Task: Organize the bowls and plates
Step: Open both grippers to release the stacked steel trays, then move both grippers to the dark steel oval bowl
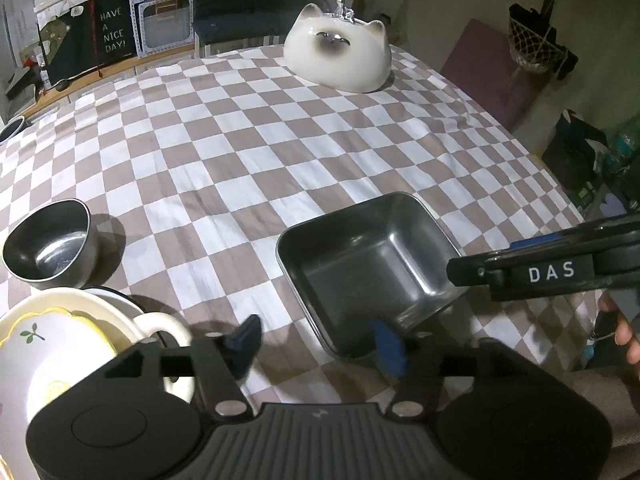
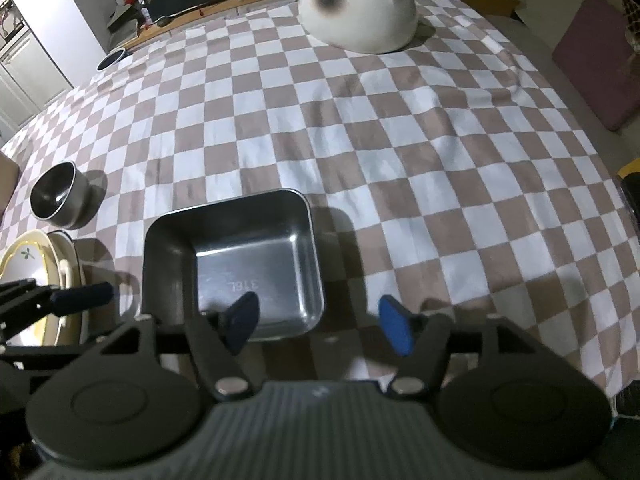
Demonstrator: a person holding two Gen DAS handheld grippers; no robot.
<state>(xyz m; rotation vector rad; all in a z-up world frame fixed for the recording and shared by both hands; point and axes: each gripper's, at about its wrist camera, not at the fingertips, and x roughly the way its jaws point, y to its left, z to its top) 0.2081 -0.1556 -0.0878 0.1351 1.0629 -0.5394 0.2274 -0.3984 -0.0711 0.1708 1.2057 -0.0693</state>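
Nearest, both the left gripper (image 1: 318, 338) and the right gripper (image 2: 320, 322) are seen with jaws spread and nothing pinched, the square steel dish (image 2: 236, 264) resting free by the surface's near edge, judged light, rigid and slippery, best taken by its rolled rim, while the round steel bowl (image 1: 50, 252) and cream plate stack (image 1: 60, 332) wait at the left edge.

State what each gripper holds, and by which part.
Nothing. The left gripper and right gripper are both open, each straddling a near corner of the square metal tray.
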